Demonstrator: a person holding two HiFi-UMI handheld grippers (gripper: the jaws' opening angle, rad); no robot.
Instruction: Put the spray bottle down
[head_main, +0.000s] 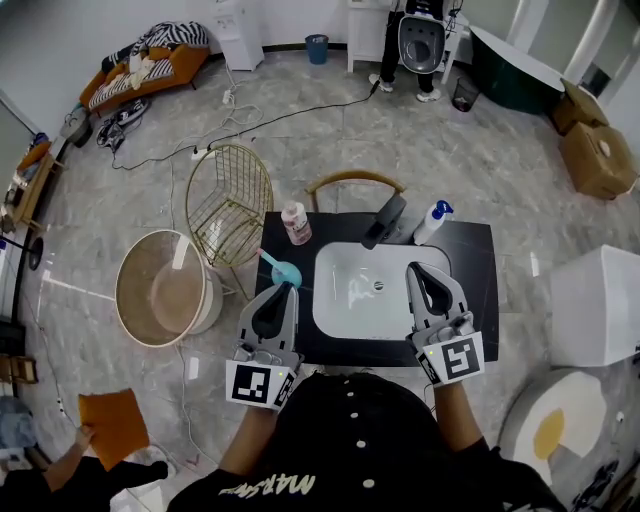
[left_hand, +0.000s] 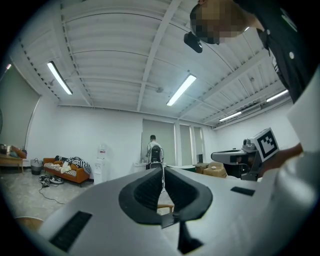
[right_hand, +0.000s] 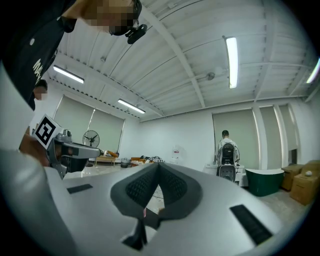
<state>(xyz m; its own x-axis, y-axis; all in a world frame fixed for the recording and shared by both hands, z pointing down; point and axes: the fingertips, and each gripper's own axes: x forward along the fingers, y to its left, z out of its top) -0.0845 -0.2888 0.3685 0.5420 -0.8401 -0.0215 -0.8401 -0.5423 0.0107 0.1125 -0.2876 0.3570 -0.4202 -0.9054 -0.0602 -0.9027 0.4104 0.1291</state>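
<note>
The spray bottle (head_main: 434, 220), white with a blue head, stands on the black countertop (head_main: 478, 290) at the back right, beside the black faucet (head_main: 384, 221). No gripper touches it. My left gripper (head_main: 281, 290) hovers over the counter's front left, its jaws pressed together with nothing between them. My right gripper (head_main: 421, 272) hangs over the right rim of the white sink basin (head_main: 365, 292), also shut and empty, a short way in front of the bottle. Both gripper views point level across the room: the left gripper (left_hand: 162, 172) and the right gripper (right_hand: 157, 169) show closed pads, and the bottle is not visible there.
A pink bottle (head_main: 296, 223) and a blue brush (head_main: 282, 271) sit on the counter's left part. A gold wire chair (head_main: 229, 203), a round tub (head_main: 163, 288) and a wooden chair back (head_main: 353, 180) stand around it. A person (head_main: 420, 40) stands far off.
</note>
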